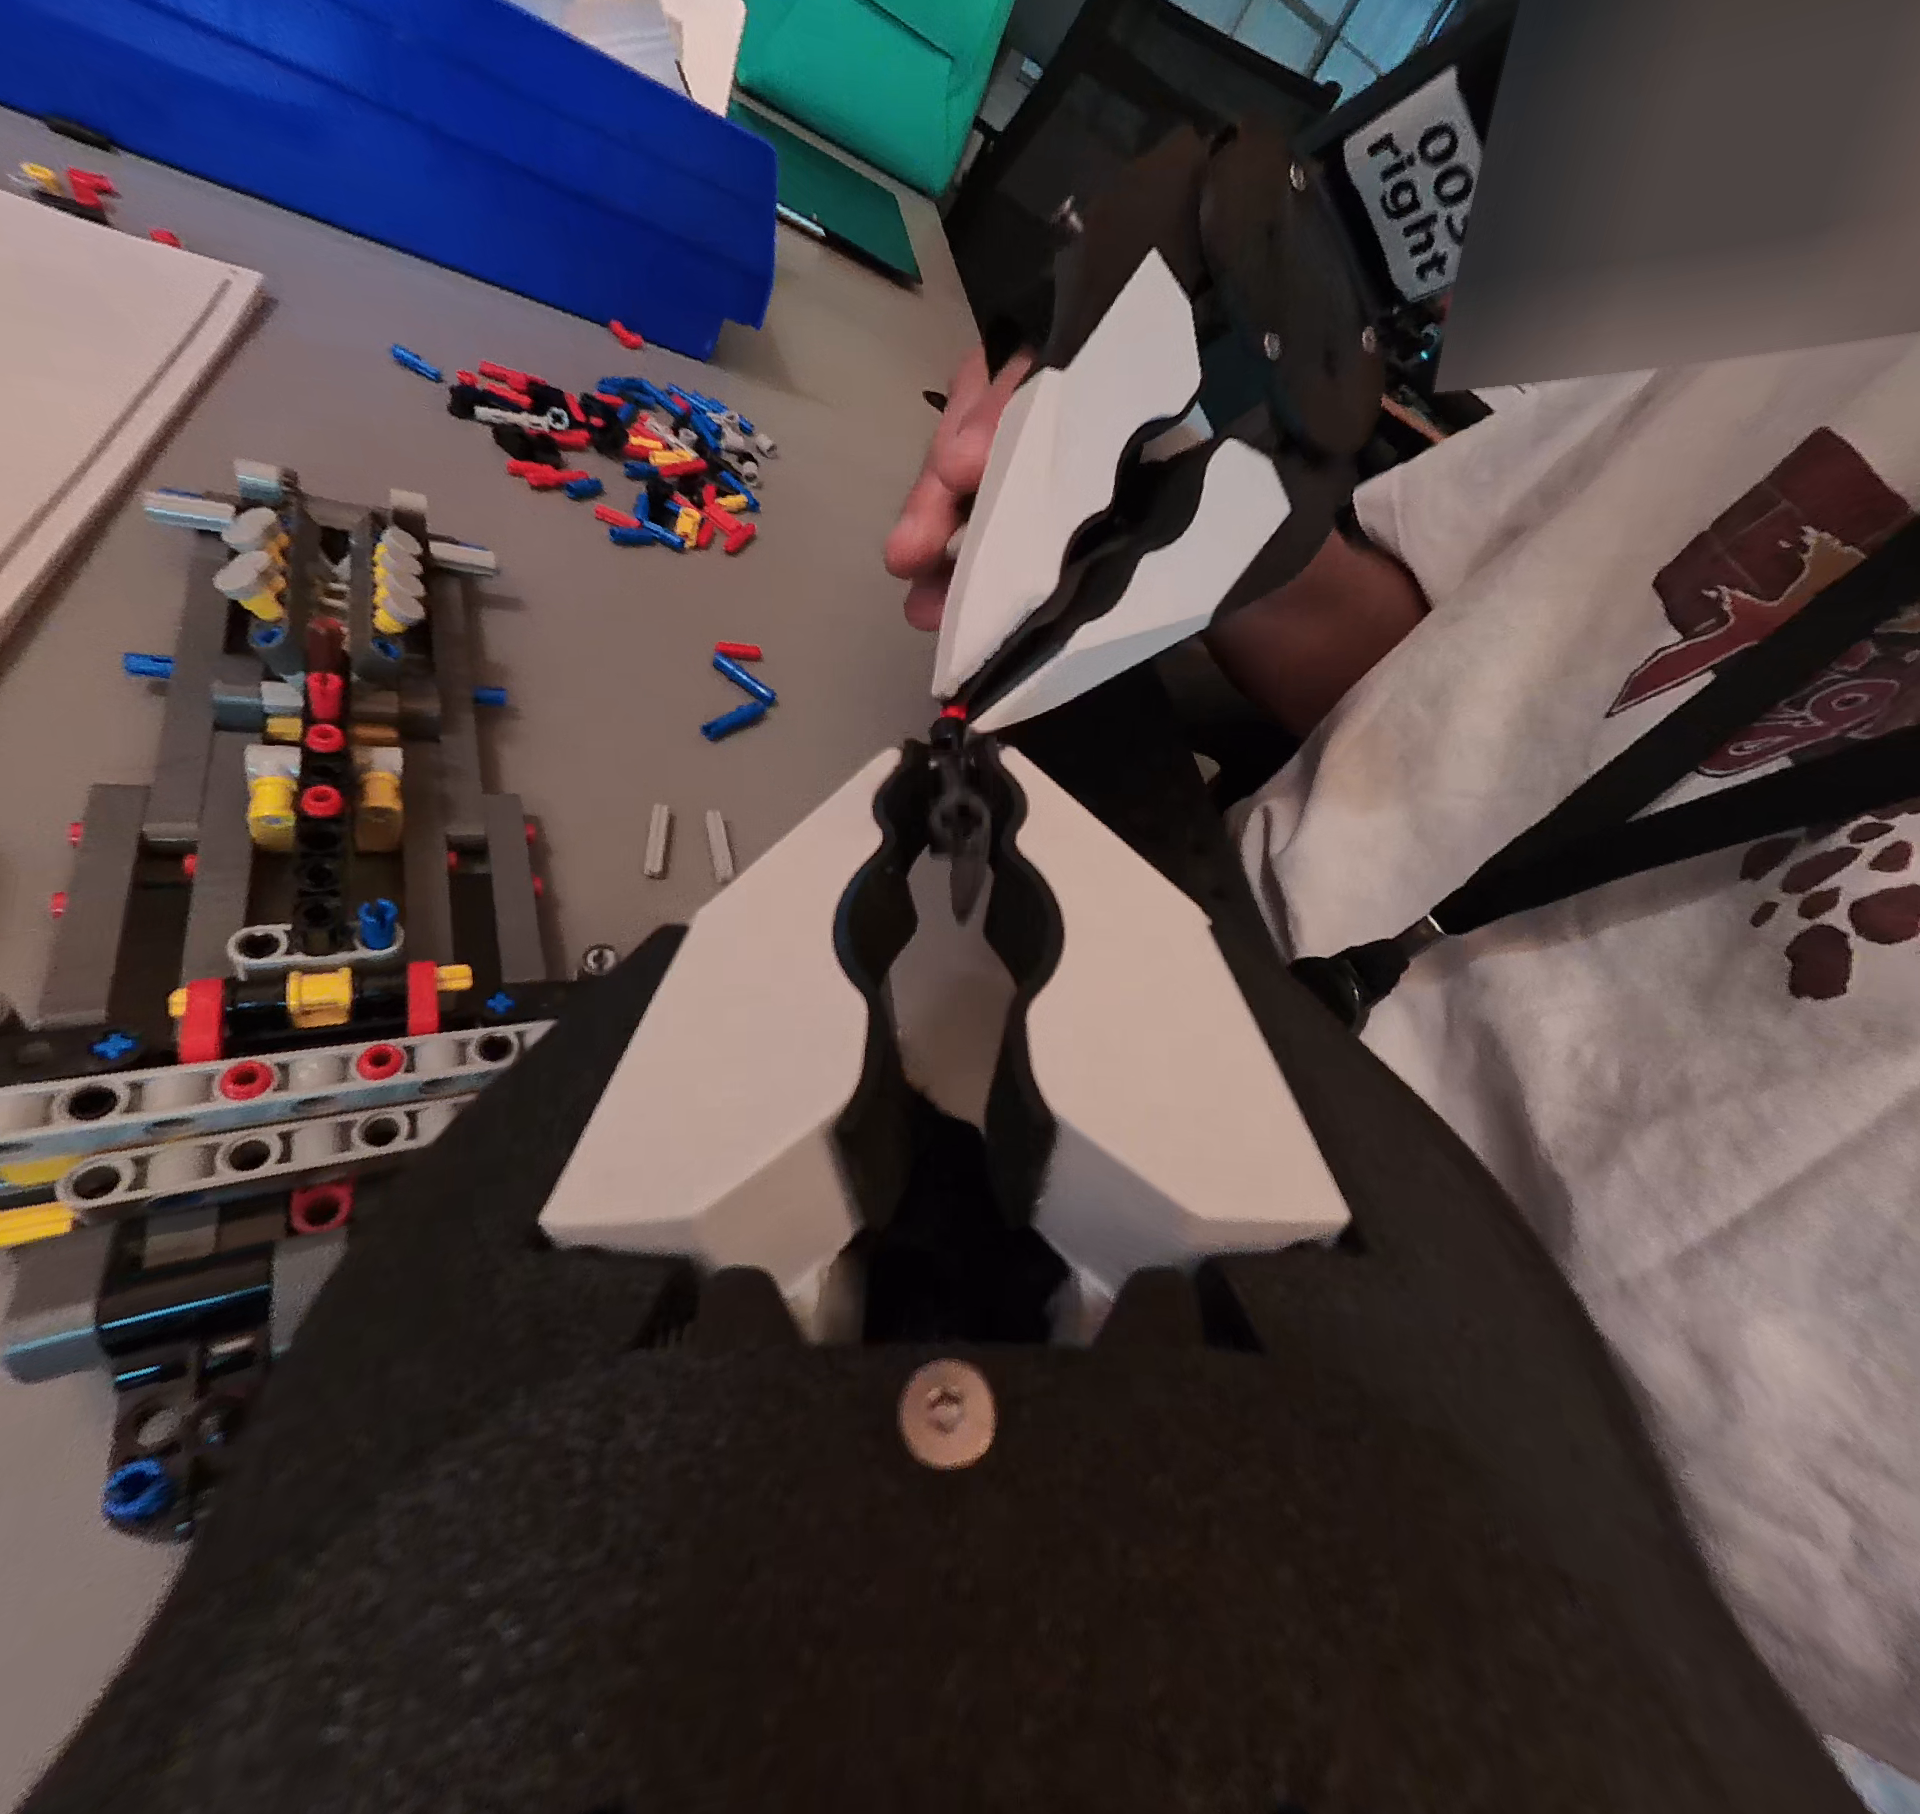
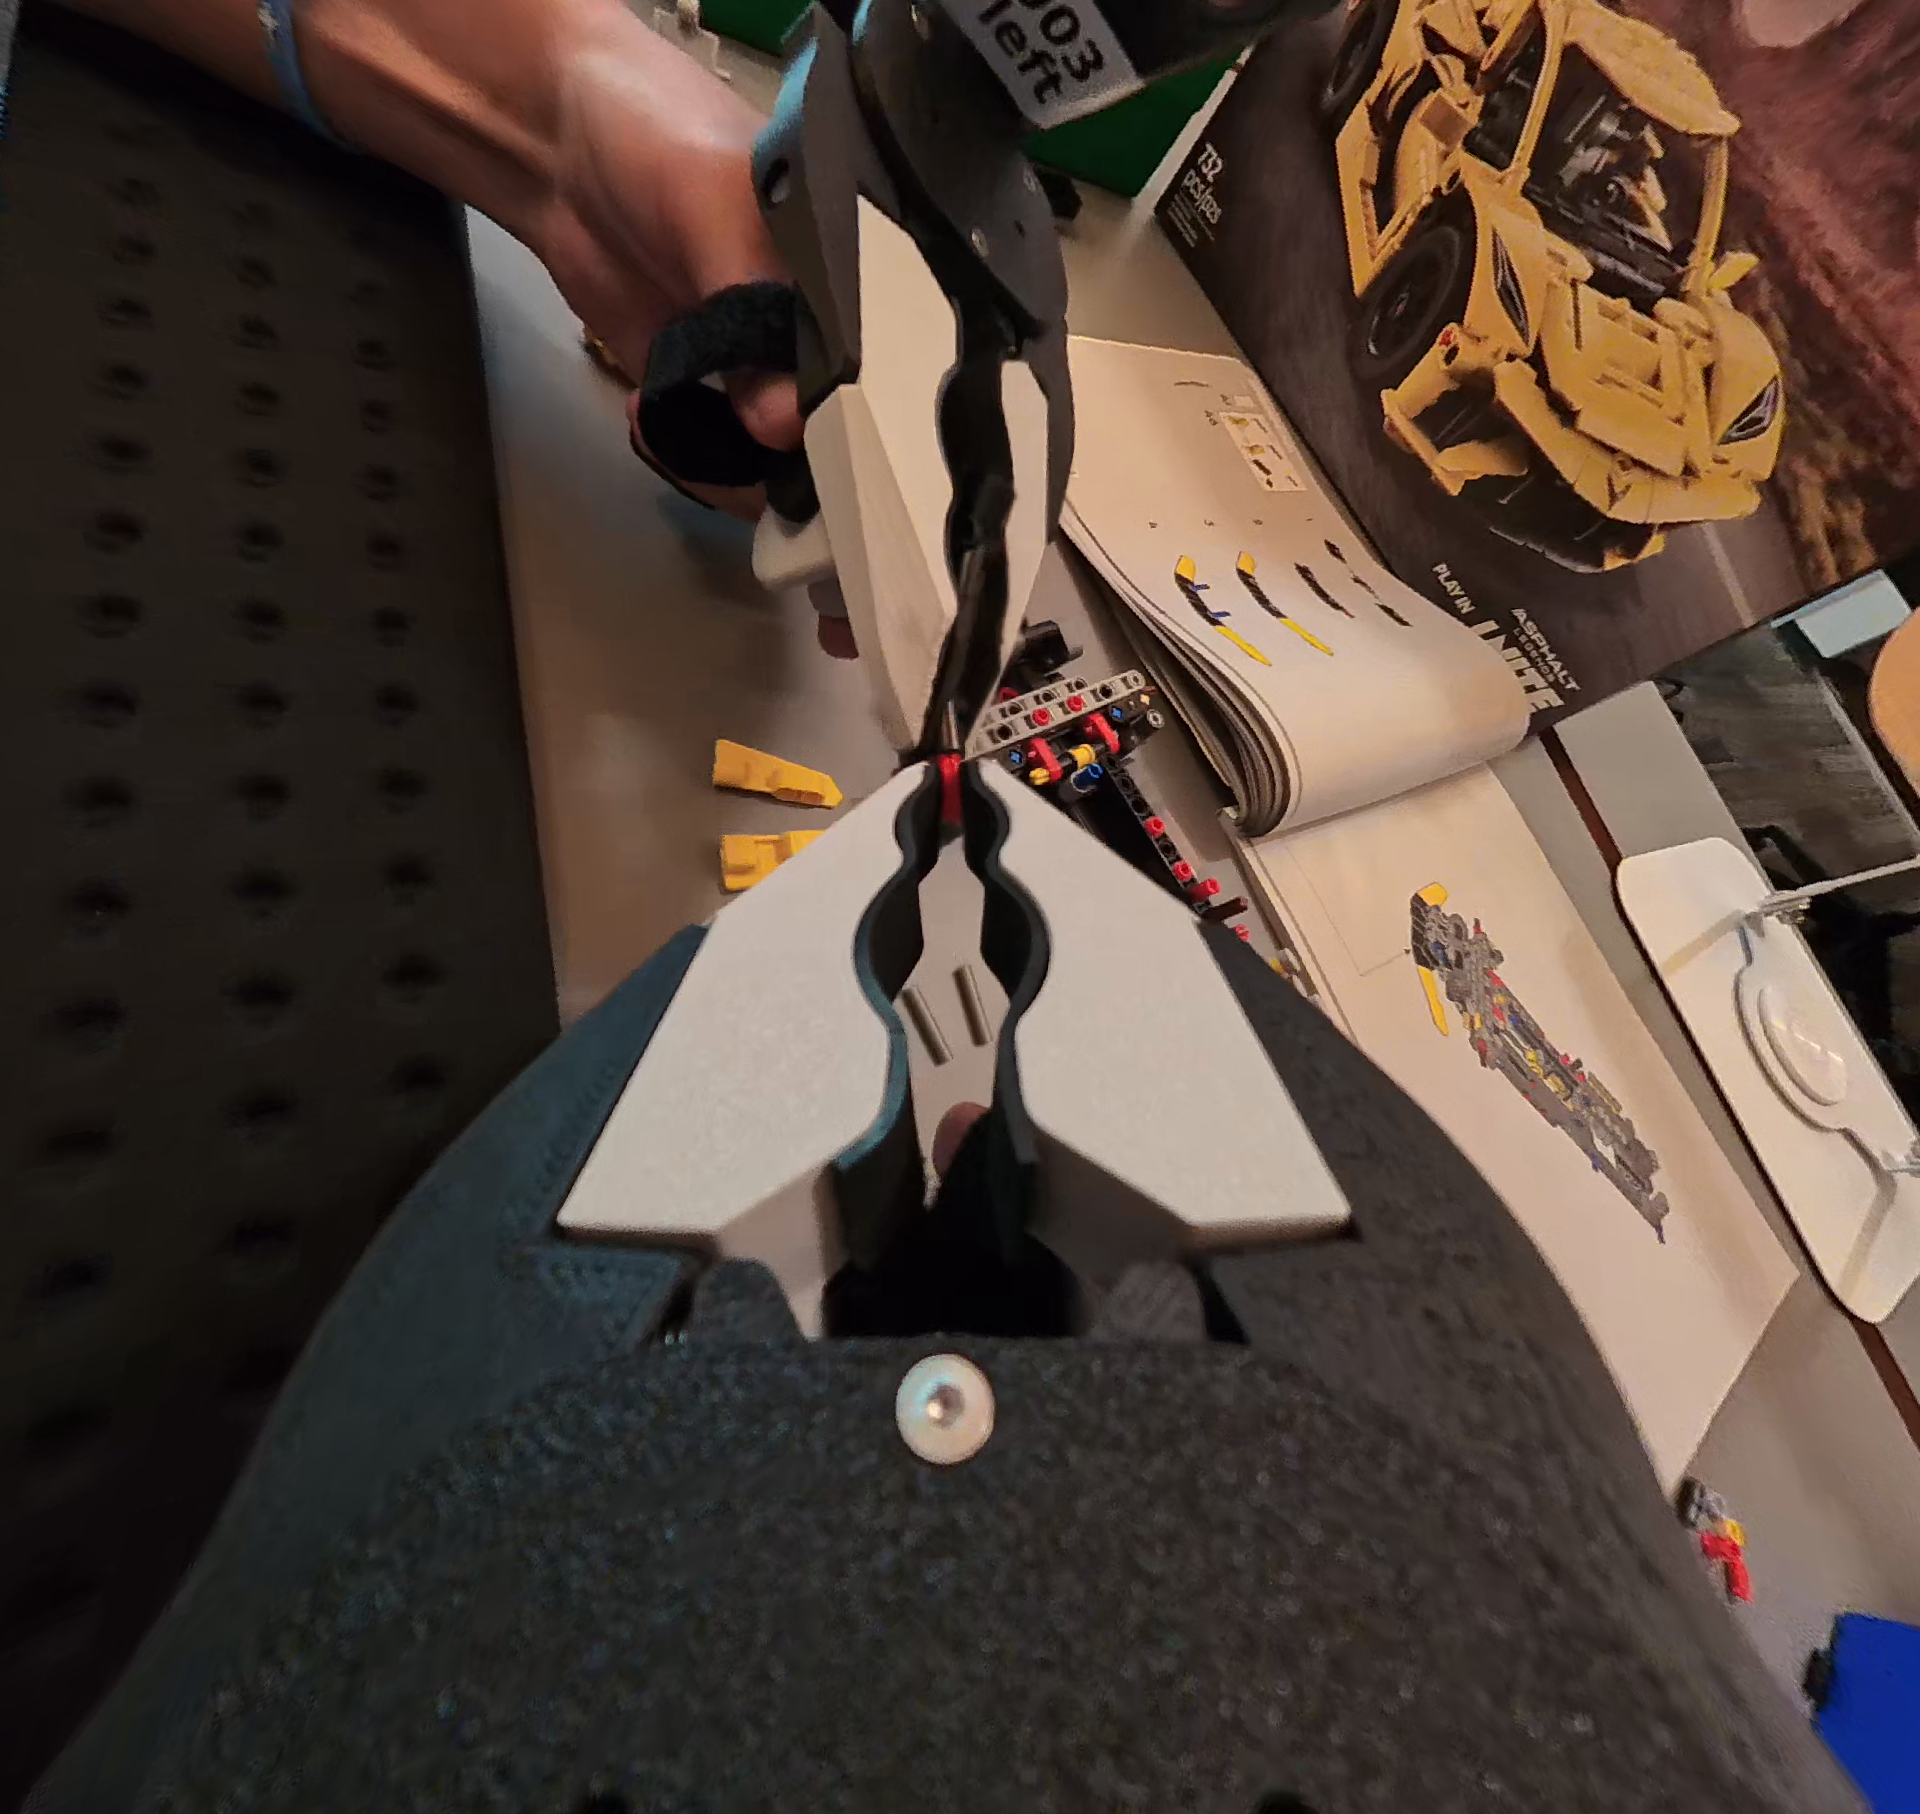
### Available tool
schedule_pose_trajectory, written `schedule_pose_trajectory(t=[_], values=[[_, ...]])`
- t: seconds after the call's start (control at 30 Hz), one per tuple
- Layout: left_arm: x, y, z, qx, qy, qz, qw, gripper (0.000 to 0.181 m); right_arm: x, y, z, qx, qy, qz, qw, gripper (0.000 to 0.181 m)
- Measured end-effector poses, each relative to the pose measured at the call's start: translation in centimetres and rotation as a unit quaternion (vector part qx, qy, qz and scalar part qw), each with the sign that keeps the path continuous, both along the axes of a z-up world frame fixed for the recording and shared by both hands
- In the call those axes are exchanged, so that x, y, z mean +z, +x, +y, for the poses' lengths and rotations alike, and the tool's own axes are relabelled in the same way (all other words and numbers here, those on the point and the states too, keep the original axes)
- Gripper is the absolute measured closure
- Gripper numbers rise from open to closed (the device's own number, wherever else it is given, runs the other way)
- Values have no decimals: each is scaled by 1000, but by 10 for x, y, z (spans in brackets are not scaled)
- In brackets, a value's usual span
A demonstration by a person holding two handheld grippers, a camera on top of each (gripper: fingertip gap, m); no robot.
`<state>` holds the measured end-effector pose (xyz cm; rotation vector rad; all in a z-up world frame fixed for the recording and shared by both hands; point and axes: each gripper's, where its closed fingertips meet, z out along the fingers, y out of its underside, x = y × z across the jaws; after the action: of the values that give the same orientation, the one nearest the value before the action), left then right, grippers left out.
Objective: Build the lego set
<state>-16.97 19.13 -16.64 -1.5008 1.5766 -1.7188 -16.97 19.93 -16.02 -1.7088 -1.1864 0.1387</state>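
Fingers [image 1: 940, 933] of the left gripper [image 1: 951, 777] are clamping on a small black connector piece [image 1: 954, 814], which is sitting between the tips in mid-air above the table [image 1: 582, 684]. Fingers [image 2: 1091, 985] of the right gripper [image 2: 948, 793] are pinching a red pin [image 2: 949, 788] at the very tips. Both grippers are meeting tip to tip, so the pin's long axis is lining up roughly along the right fingers and pointing straight at the black piece. In the left wrist view the red pin [image 1: 948, 720] is showing as a sliver just beyond the black piece, touching or nearly touching; cannot tell if it is already seated in a hole. Judging by this, the coming move is a straight push along that axis.

Partly built chassis [image 1: 312, 777] is lying on the table to the left of the grippers, not being held. Loose pile of red, blue and yellow pins [image 1: 634, 455] is sitting farther off, with a blue bin [image 1: 416, 102] behind it. Right wrist view is showing an open instruction booklet [image 2: 1299, 621], the set's box [image 2: 1558, 258] and two yellow panel pieces [image 2: 774, 777] on the table.

Hidden: the hole in the black piece, most of the pin inside the pads. Edges are blurring.
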Motion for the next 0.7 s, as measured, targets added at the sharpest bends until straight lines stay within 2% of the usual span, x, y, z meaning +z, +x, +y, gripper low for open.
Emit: schedule_pose_trajectory(t=[0.13,0.2,0.27,0.33,0.37,0.43,0.53,0.6,0.7], values=[[-3,4,-16,-26,0,5,1000,175,7,-12,-2,14,-1,44,999,181],[-4,8,-16,-19,22,3,1000,175,10,-2,1,-8,8,47,999,181],[-4,7,-11,-10,3,4,1000,175,35,17,4,-38,40,111,992,181],[-4,6,-5,0,-8,3,1000,175,42,34,4,-68,6,170,983,181],[-2,6,-3,6,-18,-1,1000,175,37,36,4,-73,-22,186,980,179],[4,8,2,16,-41,-11,999,175,19,35,2,-76,-53,187,978,159],[2,7,8,29,-27,-5,999,175,-13,44,2,-107,-73,165,978,174],[-4,6,13,43,-11,11,999,175,-30,69,0,-151,-89,135,975,171],[-14,5,17,56,13,33,998,175,-28,132,-11,-238,-82,117,961,170]])
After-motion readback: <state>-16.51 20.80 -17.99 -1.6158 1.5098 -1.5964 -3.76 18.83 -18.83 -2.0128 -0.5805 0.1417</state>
